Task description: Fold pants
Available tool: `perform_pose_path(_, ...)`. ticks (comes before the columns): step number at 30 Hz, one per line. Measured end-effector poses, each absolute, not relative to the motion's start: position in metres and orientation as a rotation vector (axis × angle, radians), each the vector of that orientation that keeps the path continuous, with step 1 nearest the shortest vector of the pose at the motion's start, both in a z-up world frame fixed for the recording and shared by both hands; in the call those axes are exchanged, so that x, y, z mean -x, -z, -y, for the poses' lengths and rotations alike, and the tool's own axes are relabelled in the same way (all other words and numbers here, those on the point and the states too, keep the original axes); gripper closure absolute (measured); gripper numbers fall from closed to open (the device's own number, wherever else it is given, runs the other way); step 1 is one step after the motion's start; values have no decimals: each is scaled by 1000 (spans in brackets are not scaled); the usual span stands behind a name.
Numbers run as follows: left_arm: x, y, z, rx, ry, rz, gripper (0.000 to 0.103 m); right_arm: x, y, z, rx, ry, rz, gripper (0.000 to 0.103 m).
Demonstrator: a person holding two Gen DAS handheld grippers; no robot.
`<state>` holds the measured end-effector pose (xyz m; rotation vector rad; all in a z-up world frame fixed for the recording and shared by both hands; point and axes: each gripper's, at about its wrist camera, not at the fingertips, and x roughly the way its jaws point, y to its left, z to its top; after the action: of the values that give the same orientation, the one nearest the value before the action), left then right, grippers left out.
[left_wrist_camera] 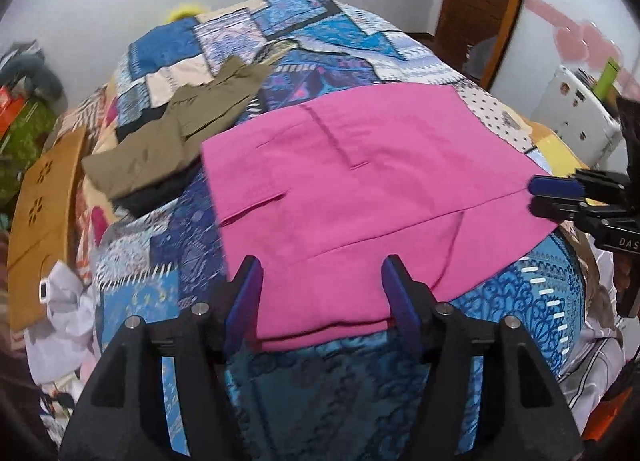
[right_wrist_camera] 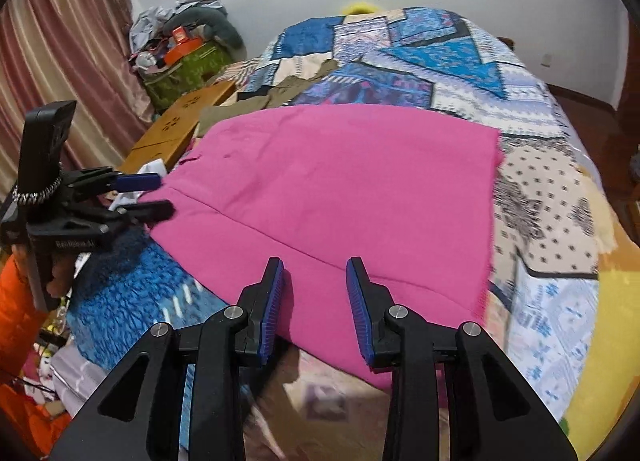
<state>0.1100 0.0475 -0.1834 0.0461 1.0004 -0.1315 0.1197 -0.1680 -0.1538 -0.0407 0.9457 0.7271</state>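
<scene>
Pink pants (left_wrist_camera: 360,173) lie folded flat on a patchwork bedspread (left_wrist_camera: 320,45). My left gripper (left_wrist_camera: 320,265) hovers at their near edge, open, its blue pads wide apart with pink cloth showing between them. In the right wrist view the same pants (right_wrist_camera: 340,181) spread ahead, and my right gripper (right_wrist_camera: 315,263) stands open over their near edge with a narrower gap. Each gripper shows in the other's view: the right gripper (left_wrist_camera: 534,197) at the pants' right corner, the left gripper (right_wrist_camera: 164,195) at their left corner. Neither is pinching cloth.
Folded olive pants (left_wrist_camera: 160,149) lie on a dark garment (left_wrist_camera: 160,193) at the bed's left. A brown wooden panel (left_wrist_camera: 44,213) stands beside the bed. Clutter (right_wrist_camera: 184,45) and a curtain (right_wrist_camera: 60,61) fill the left corner; a white appliance (left_wrist_camera: 576,113) sits to the right.
</scene>
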Motion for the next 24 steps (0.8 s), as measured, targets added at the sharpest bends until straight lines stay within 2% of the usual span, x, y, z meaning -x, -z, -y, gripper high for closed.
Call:
perform_pose_path(14, -93, 183, -77, 13, 74, -1018, 36, -113, 158, 222, -12, -575, -961, 73)
perform_pose_path(24, -107, 158, -93, 5, -10, -969, 36, -121, 159, 254, -49, -483, -999, 70)
